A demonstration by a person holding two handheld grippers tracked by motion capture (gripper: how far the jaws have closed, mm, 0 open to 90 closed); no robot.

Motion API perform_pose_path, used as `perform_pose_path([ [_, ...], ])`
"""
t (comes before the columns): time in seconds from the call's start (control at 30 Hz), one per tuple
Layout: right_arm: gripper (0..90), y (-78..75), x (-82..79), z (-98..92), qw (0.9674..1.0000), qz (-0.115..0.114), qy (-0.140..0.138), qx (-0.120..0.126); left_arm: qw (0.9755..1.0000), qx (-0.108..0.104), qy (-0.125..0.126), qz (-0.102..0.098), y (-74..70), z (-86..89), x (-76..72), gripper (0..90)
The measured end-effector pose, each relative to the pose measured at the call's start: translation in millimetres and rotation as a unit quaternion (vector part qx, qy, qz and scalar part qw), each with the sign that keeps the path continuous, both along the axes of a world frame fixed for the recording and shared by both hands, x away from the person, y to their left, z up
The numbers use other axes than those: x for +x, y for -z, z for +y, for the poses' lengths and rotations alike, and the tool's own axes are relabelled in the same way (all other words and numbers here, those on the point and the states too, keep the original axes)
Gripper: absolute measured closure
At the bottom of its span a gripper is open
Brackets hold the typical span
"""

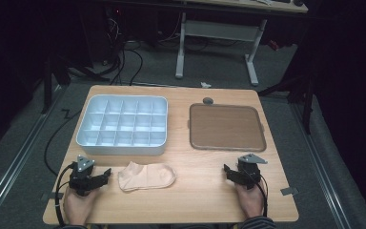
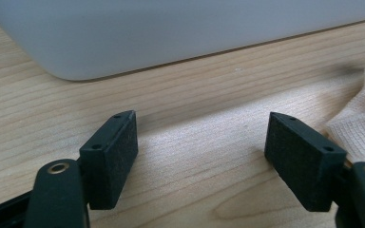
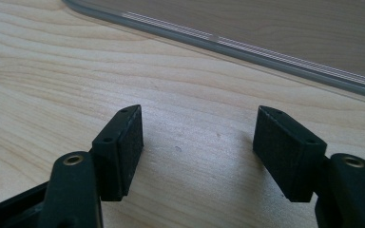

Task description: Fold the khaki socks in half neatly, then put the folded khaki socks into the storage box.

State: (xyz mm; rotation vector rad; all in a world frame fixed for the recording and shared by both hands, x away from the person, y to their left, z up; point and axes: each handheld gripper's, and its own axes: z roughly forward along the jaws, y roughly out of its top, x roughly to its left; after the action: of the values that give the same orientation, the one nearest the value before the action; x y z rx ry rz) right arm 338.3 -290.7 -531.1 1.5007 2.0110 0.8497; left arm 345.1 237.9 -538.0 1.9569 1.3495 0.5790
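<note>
Sock (image 1: 147,176) lying flat on the worktop (image 1: 195,191), near the front edge, between the two hands and much closer to the left one. Left gripper (image 1: 106,173) resting low on the wood just beside the sock's heel end, fingers (image 2: 111,152) spread wide apart, nothing between them; in the left gripper view, a bit of the soft pale cloth right by one finger. Right gripper (image 1: 227,171) parked well apart from the sock, over by the right side, fingers (image 3: 121,149) also wide open and holding nothing but air. Best way, probably: slide the left gripper sideways until the cloth sits between the fingers, pinch near the edge, lift slowly so the floppy sock does not slip out. Maybe bring the right gripper across to catch the other end. Behind the sock, a white box with many little square holes (image 1: 122,125), touching nothing but close enough to bump when lifting. Farther right, a brown tray (image 1: 226,127), out of the way. Nothing lying on top of the sock.
</note>
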Motion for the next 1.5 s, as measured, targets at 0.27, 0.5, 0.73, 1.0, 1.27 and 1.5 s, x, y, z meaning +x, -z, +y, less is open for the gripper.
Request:
perform_pose_path([
  [0.27, 34.0, 0.0, -0.1, 0.2, 1.0, 0.001, -0.001, 0.001, 1.0, 0.0, 0.001, 0.002, -0.2, 0.2, -0.8, 27.3],
  [0.5, 34.0, 0.0, -0.1, 0.2, 1.0, 0.001, 0.0, 0.001, 1.0, 0.0, 0.0, 0.002, -0.3, 0.2, -1.2, 27.3],
  [0.73, 34.1, 0.0, -0.1, 0.2, 1.0, 0.0, 0.0, 0.0, 1.0, 0.001, -0.002, 0.001, -0.2, 0.2, -1.6, 27.6],
  [1.0, 36.2, -0.1, -0.1, 0.3, 1.0, -0.001, -0.004, 0.001, 0.9999, 0.0, -0.012, -0.002, -0.5, 0.8, -2.1, 32.0],
  [1.27, 36.5, -0.1, -0.2, 0.3, 1.0, -0.001, -0.003, 0.002, 1.0, 0.0, -0.009, -0.002, -0.5, 0.2, -2.3, 31.1],
  [1.5, 40.9, -0.3, -1.4, 0.4, 1.0, -0.004, -0.004, -0.002, 0.9999, -0.001, -0.011, -0.002, -0.9, -0.1, -3.6, 33.2],
])
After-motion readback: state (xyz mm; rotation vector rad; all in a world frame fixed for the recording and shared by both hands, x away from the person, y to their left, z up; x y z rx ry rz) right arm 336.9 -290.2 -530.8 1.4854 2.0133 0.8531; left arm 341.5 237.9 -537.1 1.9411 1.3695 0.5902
